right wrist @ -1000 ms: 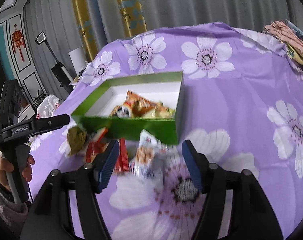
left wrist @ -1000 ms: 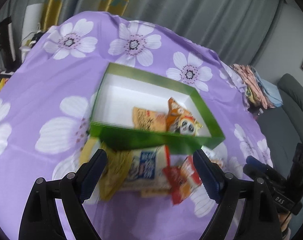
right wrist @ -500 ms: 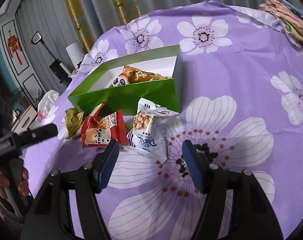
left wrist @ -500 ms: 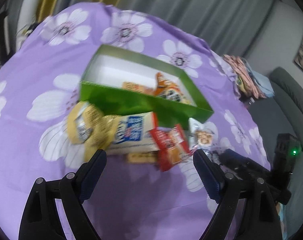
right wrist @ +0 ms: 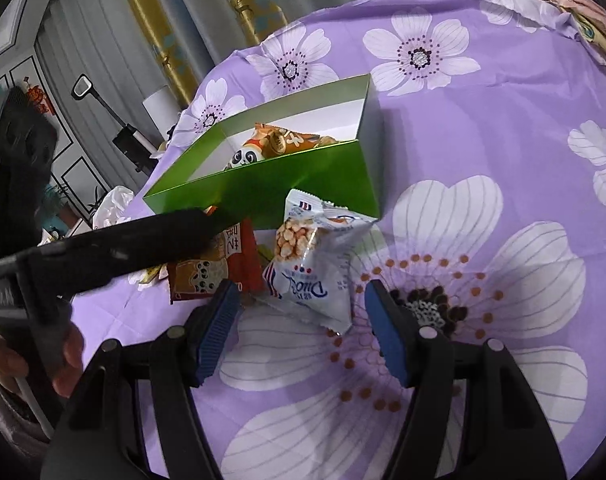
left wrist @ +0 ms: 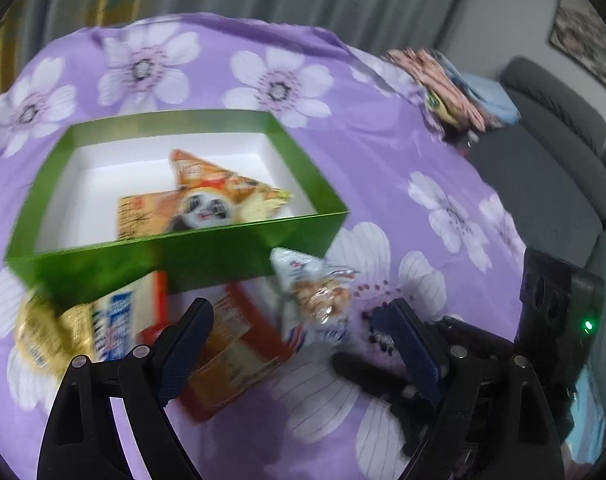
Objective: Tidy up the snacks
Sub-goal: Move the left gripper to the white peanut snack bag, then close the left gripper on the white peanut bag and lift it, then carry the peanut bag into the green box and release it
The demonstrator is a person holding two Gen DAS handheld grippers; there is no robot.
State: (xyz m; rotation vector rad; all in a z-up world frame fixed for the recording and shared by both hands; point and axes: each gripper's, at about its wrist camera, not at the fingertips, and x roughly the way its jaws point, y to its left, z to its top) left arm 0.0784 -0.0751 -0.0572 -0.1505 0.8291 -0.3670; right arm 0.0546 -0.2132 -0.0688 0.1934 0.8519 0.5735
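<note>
A green box [left wrist: 175,256] with a white inside holds a panda snack packet [left wrist: 207,208] and an orange packet [left wrist: 143,216]. Loose packets lie on the cloth in front of it: a yellow one [left wrist: 43,340], a white-and-blue one [left wrist: 115,320], a red-and-orange one [left wrist: 235,352] and a silver peanut packet [left wrist: 319,300]. My left gripper [left wrist: 295,328] hangs open over the red-and-orange packet. My right gripper [right wrist: 303,308] is open, low over the near corner of the silver peanut packet [right wrist: 315,268], pads apart from it. One left gripper finger [right wrist: 143,240] crosses above the red packet [right wrist: 219,264].
The purple flowered tablecloth [right wrist: 503,160] covers the whole table. Folded clothes [left wrist: 455,92] sit at its far right edge, with a grey sofa [left wrist: 543,184] beyond. A person's hand [right wrist: 67,360] holds the left gripper's handle. Curtains hang behind the table.
My left gripper has swung right along the box front, from the white-and-blue packet to the red-and-orange and silver ones. My right gripper has sunk closer to the silver packet.
</note>
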